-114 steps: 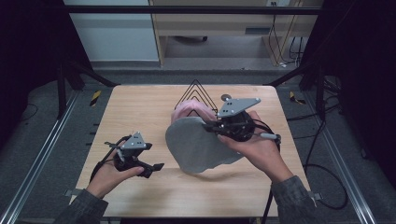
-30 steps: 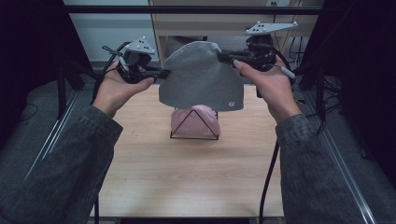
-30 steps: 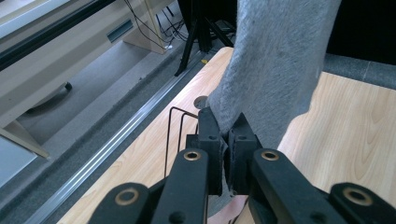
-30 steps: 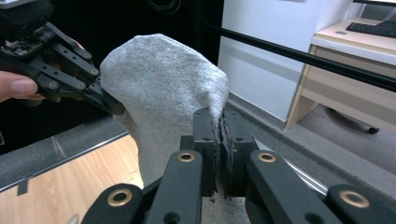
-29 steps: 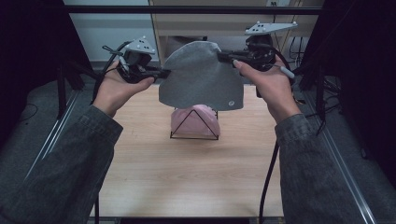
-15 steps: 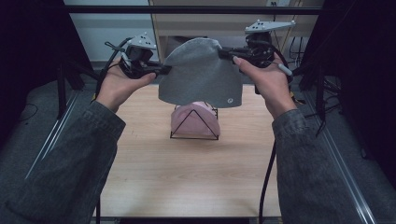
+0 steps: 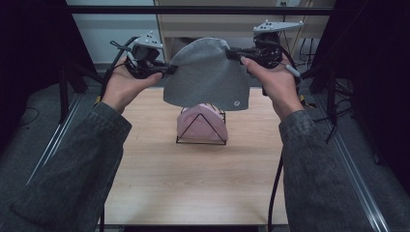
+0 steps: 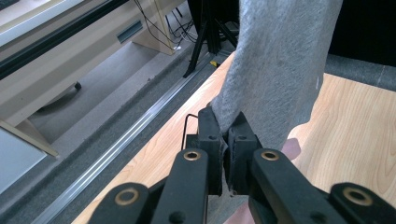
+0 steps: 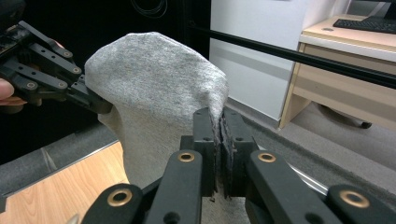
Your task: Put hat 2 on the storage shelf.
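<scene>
Above the bench, mid-air, the grey beanie hangs stretched btwn both tongs: left tongs clamped shut on its left edge, right tongs clamped shut on the upper right edge. Its open hem faces down, crown up, w/ a small round logo low on the right. Key relation: the wire stand, already carrying a pink hat, sits straight below the beanie and slightly nearer the person, approx centred btwn the two hands. So the next move is prob. a plain drop, both hands lowering evenly; neither hand is clearly closer.
</scene>
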A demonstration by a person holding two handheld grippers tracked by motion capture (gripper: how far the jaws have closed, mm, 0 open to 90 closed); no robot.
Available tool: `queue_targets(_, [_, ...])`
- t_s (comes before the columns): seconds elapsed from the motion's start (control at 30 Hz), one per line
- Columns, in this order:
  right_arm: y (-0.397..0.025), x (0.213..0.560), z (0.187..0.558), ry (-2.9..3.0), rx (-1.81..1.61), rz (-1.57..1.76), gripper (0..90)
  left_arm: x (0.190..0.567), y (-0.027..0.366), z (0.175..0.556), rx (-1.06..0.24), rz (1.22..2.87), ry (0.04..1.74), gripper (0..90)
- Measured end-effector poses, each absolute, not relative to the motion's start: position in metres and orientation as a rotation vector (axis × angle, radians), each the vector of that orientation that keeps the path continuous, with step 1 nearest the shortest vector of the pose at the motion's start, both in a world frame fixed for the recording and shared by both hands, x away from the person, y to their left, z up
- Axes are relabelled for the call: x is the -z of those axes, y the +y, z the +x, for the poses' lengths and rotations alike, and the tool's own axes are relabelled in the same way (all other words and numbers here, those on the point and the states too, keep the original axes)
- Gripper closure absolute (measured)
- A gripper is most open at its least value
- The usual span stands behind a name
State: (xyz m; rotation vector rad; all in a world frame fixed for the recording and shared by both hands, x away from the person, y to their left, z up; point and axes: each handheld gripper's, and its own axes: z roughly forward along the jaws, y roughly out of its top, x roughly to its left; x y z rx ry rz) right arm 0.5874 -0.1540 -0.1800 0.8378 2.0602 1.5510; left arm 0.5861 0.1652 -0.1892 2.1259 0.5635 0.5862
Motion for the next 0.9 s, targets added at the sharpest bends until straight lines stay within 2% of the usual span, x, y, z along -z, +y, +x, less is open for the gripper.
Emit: queue_targets(0.9, [-0.16,0.199,0.627,2.024,-1.549,0.902,86.4,0.202,0.157,0.626,-0.598,2.101,0.606,86.5])
